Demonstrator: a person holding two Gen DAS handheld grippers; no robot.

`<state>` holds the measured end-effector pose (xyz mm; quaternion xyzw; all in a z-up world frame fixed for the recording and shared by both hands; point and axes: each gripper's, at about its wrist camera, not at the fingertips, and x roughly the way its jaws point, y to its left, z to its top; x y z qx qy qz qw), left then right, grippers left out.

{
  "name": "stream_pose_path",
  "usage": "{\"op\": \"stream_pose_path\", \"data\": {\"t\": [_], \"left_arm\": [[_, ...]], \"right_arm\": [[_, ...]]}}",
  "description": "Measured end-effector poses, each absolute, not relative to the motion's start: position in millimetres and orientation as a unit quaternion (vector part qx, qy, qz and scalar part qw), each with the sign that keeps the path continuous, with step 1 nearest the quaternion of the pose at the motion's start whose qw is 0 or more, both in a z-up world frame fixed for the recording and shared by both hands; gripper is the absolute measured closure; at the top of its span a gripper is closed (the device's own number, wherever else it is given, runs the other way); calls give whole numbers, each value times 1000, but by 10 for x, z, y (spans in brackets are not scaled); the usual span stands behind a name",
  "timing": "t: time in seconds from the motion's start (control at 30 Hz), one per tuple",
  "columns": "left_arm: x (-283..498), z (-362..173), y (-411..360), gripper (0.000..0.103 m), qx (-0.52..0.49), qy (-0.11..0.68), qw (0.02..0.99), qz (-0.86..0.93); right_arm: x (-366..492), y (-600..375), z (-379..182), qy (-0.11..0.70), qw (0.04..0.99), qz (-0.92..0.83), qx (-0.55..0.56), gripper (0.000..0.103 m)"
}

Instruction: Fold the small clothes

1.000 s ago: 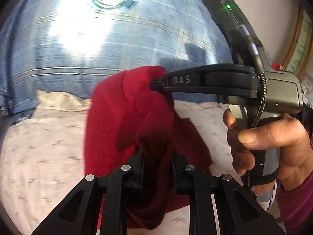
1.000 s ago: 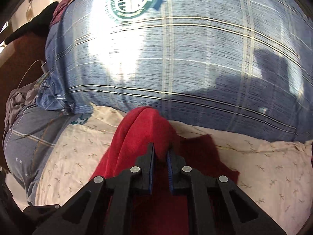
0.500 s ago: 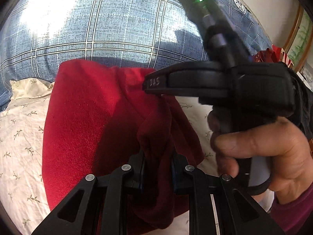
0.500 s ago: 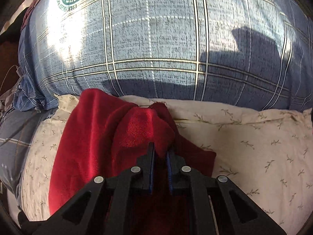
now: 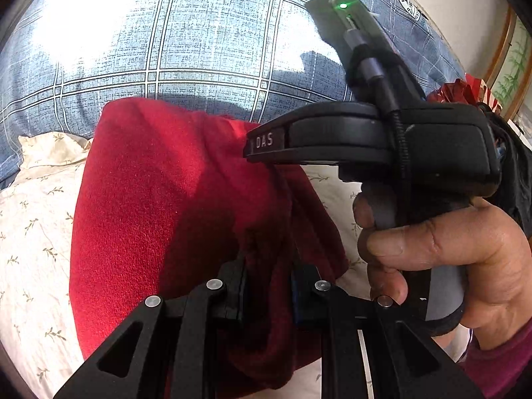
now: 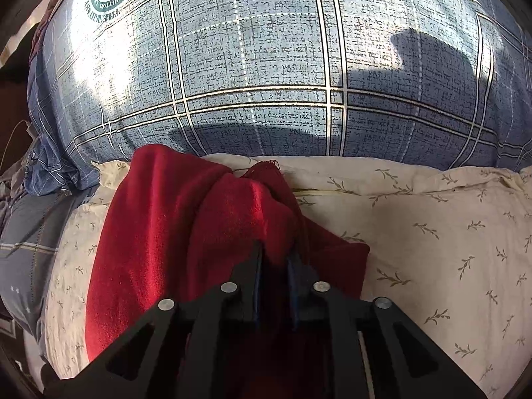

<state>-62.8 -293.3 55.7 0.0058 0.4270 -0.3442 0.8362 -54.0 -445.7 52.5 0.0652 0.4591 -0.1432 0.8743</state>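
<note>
A small red fleece cloth (image 5: 156,206) lies draped over a cream leaf-print pillow (image 5: 30,232). My left gripper (image 5: 268,272) is shut on a bunched fold of the red cloth near its right edge. In the right wrist view the same red cloth (image 6: 159,232) spreads to the left, and my right gripper (image 6: 274,266) is shut on a raised fold of it. The right gripper's black body (image 5: 365,139), held by a hand (image 5: 449,252), shows in the left wrist view, its tip against the cloth's top edge.
A large blue plaid pillow (image 6: 266,66) with a round green logo stands behind the cream pillow (image 6: 449,232). More blue bedding (image 6: 26,239) lies at the left. Red items and a framed picture (image 5: 508,73) sit at the far right.
Both grippers have carried the held cloth edge forward toward the blue pillow, spreading more of the red cloth flat over the cream pillow. Both stayed shut on it.
</note>
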Motion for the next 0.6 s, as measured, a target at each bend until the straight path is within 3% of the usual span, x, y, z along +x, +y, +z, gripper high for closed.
{"op": "stream_pose_path", "data": {"t": [0.17, 0.27, 0.37, 0.43, 0.6], "left_arm": [[-636, 580, -2932, 83, 6, 427, 836, -344], [-667, 630, -2892, 60, -15, 437, 817, -377], [-789, 733, -2869, 52, 9, 430, 813, -392], [-897, 809, -2772, 50, 31, 416, 813, -406], [-953, 928, -2204, 45, 35, 402, 836, -373]], "right_arm": [[-653, -4440, 596, 455, 874, -152, 74, 76], [-764, -4391, 678, 452, 877, -150, 69, 69], [-910, -4345, 763, 442, 882, -145, 68, 59], [-1036, -4315, 830, 435, 886, -139, 76, 50], [-1340, -4234, 970, 417, 897, -121, 84, 44]]}}
